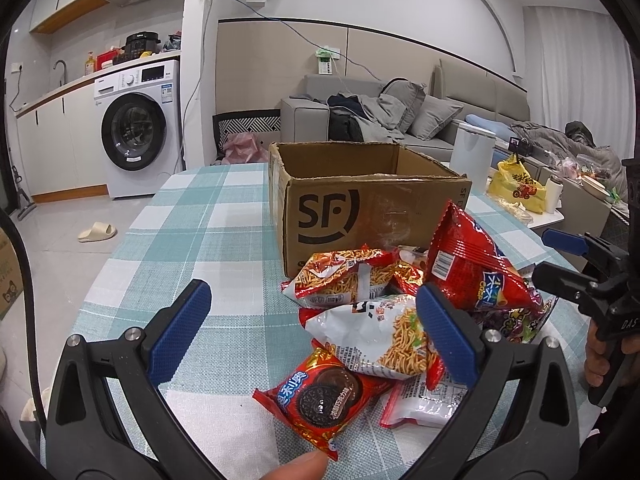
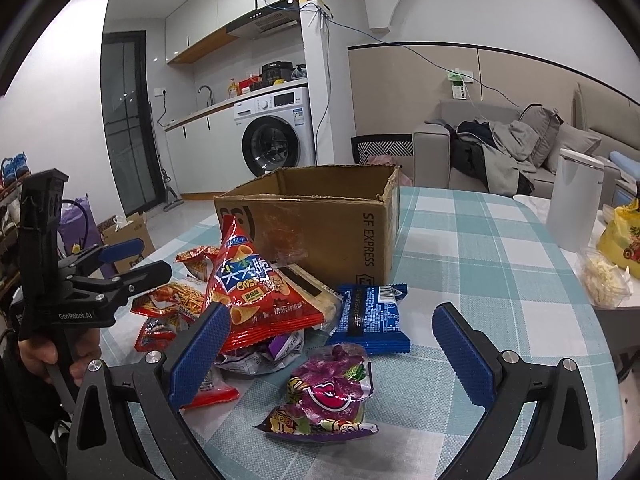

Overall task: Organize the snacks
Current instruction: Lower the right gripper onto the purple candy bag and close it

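A pile of snack packets lies on the checked tablecloth in front of an open SF cardboard box (image 1: pixel 340 204), also in the right wrist view (image 2: pixel 316 216). My left gripper (image 1: pixel 316 328) is open and empty, its fingers on either side of a white noodle snack bag (image 1: pixel 372 332) and above a red cookie packet (image 1: pixel 320 396). My right gripper (image 2: pixel 332 352) is open and empty over a purple candy bag (image 2: pixel 332 388). A tall red crisps bag (image 2: pixel 256 284) stands by its left finger. A blue packet (image 2: pixel 372 312) lies beyond. The crisps bag shows in the left wrist view (image 1: pixel 472 264).
A white canister (image 2: pixel 576 196), a yellow bag (image 2: pixel 624 240) and a clear tub of food (image 2: pixel 604 280) stand at the table's right side. A washing machine (image 1: pixel 136 128) and a sofa (image 1: pixel 400 116) lie beyond the table. The tablecloth (image 1: pixel 200 216) stretches left of the box.
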Demonstrator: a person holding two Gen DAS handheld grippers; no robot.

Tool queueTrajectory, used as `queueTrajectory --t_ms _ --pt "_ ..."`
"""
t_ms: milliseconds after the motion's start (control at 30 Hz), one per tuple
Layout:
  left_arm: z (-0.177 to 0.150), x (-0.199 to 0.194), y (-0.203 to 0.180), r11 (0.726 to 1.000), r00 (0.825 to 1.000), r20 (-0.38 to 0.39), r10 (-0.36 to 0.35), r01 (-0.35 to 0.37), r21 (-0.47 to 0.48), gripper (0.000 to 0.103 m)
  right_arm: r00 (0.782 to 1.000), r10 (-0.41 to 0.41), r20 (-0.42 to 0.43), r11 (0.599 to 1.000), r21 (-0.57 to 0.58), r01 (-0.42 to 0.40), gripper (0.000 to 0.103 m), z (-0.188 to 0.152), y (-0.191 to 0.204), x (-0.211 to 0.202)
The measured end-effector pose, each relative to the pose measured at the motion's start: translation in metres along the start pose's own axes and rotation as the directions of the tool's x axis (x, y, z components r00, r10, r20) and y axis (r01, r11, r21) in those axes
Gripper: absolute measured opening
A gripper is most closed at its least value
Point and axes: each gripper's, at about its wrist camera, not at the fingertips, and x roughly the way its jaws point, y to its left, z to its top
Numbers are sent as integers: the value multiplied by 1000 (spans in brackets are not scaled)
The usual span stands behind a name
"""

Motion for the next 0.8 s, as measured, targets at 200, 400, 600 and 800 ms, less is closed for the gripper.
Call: queueTrajectory --t_ms 200,400,600,800 --pt "-2 -6 -7 1000 1000 -12 -16 17 27 102 998 -19 -56 1000 9 19 103 3 -4 1" --pt "-4 -12 -16 997 998 -33 -45 47 64 102 991 -17 -130 1000 5 18 103 -5 -6 3" --pt "-6 -8 -21 993 993 -85 -83 89 76 102 979 8 -206 999 41 0 103 -17 -10 12" --pt "-7 3 -21 990 983 -141 -121 130 59 102 965 52 -257 997 65 -37 102 -22 -11 22"
